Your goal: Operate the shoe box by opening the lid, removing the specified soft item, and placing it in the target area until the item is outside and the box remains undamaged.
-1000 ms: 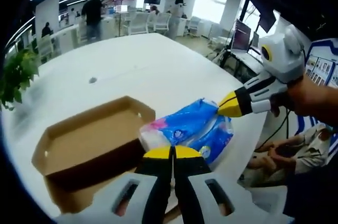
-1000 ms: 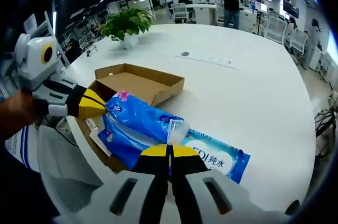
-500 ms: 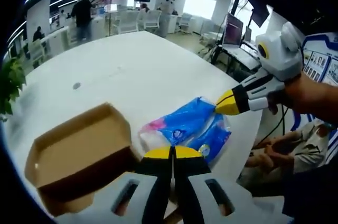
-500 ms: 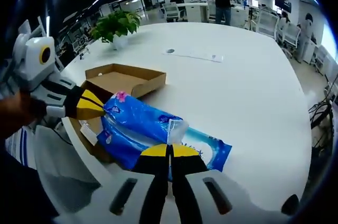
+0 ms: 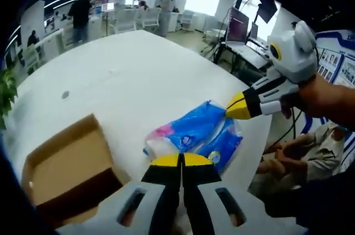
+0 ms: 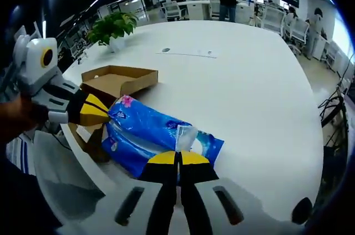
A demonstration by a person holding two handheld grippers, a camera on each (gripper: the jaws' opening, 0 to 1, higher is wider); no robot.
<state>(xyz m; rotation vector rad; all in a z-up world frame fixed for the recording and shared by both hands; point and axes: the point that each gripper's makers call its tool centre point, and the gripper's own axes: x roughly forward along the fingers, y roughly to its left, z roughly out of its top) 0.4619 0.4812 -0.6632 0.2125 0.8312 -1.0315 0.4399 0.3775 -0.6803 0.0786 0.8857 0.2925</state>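
My left gripper (image 5: 181,160): pinched tight on one end of the blue soft pack (image 5: 197,132) | my right gripper (image 6: 178,158): pinched tight on the other end | pack: held between both, over the white table (image 6: 249,85), out of the box | open shoe box (image 6: 118,80): just beside the pack | green plant (image 6: 112,24): far back on the table

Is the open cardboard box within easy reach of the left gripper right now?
Probably not yet: the left gripper is shut on the blue soft pack, shared with the right gripper. The box lies just beyond.
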